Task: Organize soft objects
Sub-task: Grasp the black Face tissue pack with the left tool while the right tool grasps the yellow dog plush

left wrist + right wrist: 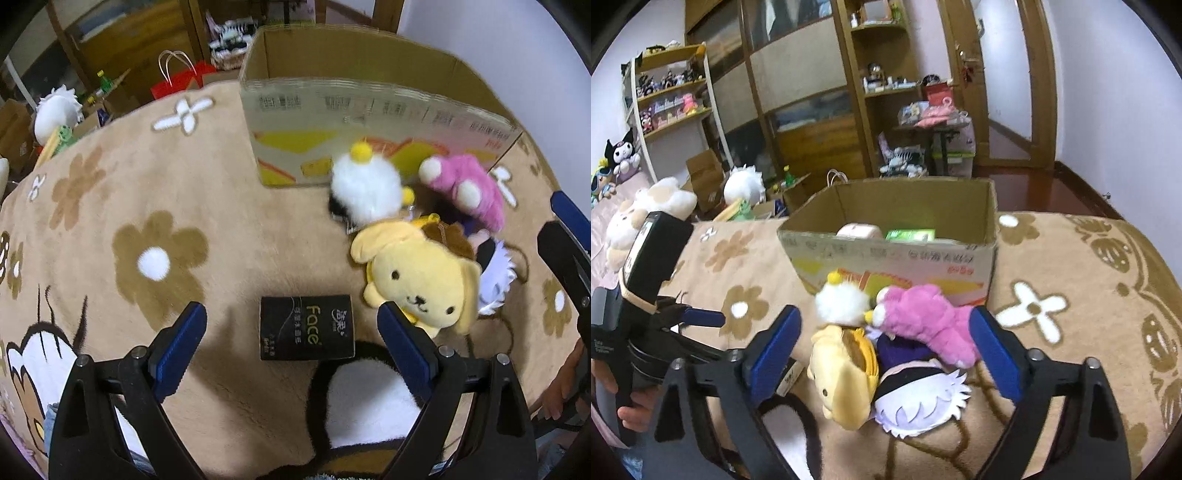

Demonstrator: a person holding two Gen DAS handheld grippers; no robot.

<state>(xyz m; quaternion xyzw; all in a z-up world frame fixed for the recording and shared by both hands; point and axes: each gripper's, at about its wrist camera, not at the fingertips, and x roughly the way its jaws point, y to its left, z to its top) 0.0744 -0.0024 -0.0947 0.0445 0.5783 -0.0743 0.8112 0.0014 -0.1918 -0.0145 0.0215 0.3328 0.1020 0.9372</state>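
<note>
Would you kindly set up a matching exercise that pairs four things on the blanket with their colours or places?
Things:
1. dog plush
2. tissue pack
3. furry plush
4. cardboard box

Descriptions:
A. black, lying between the left hand-held gripper's open fingers
B. pink
C. yellow
D. open-topped, behind the plush pile

Pairs: 1-C, 2-A, 3-B, 4-D

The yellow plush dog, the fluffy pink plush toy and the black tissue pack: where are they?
yellow plush dog (417, 284): left wrist view, on its face.
fluffy pink plush toy (923, 317): right wrist view, mid-body.
black tissue pack (306, 326): left wrist view, printed top.
</note>
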